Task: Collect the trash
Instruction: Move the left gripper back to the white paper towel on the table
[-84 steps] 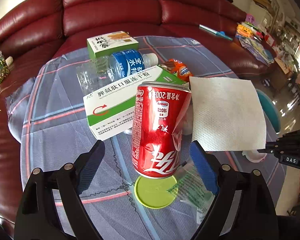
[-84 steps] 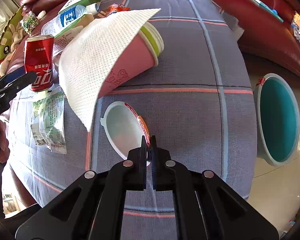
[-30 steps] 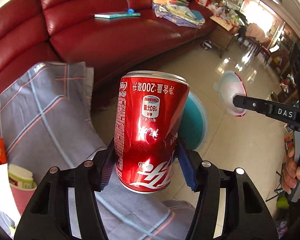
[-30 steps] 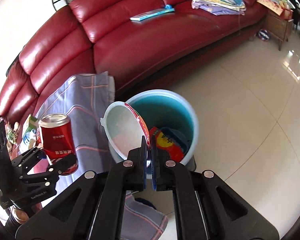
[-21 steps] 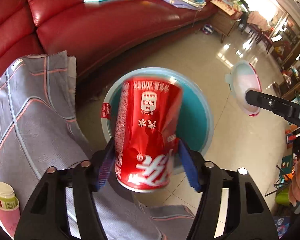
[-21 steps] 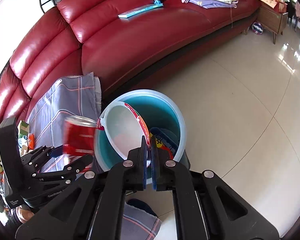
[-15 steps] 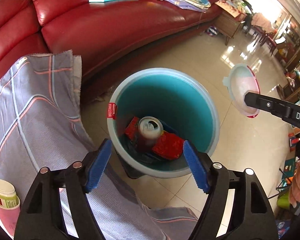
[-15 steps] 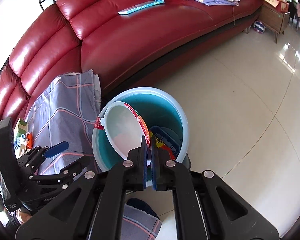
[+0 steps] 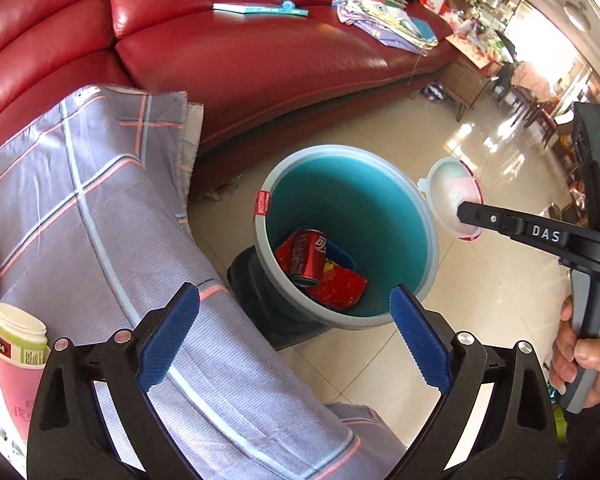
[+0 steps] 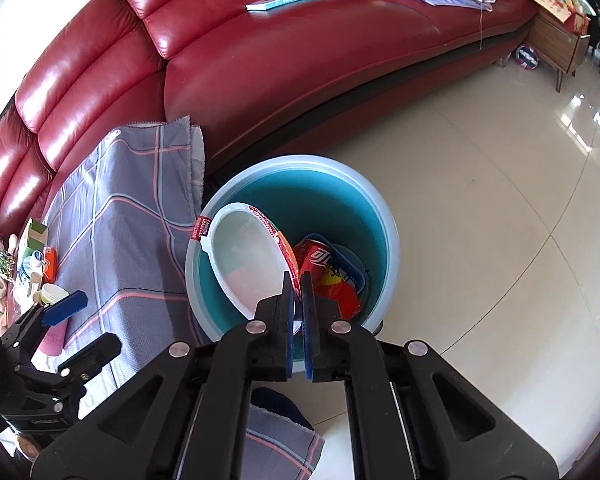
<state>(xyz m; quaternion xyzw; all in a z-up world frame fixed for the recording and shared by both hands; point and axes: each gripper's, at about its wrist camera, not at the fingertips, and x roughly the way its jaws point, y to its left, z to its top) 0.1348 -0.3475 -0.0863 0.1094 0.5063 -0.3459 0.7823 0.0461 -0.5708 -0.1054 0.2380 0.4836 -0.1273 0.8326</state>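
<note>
The teal bin (image 9: 380, 184) on the floor now holds the red can (image 9: 306, 258), dropped a moment ago by the left gripper (image 9: 294, 330) — its fingers stand wide apart, empty. The right gripper (image 10: 296, 300) stays clamped on the plastic lid (image 10: 246, 258) over the bin — likely next in.

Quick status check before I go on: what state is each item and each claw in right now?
Left claw: open, empty.
Right claw: shut on the plastic lid, held over the bin.
Red can: lying on its side inside the bin.
Teal bin: on the floor, open, trash at the bottom.
Pink cup: tipped over on the tablecloth.
</note>
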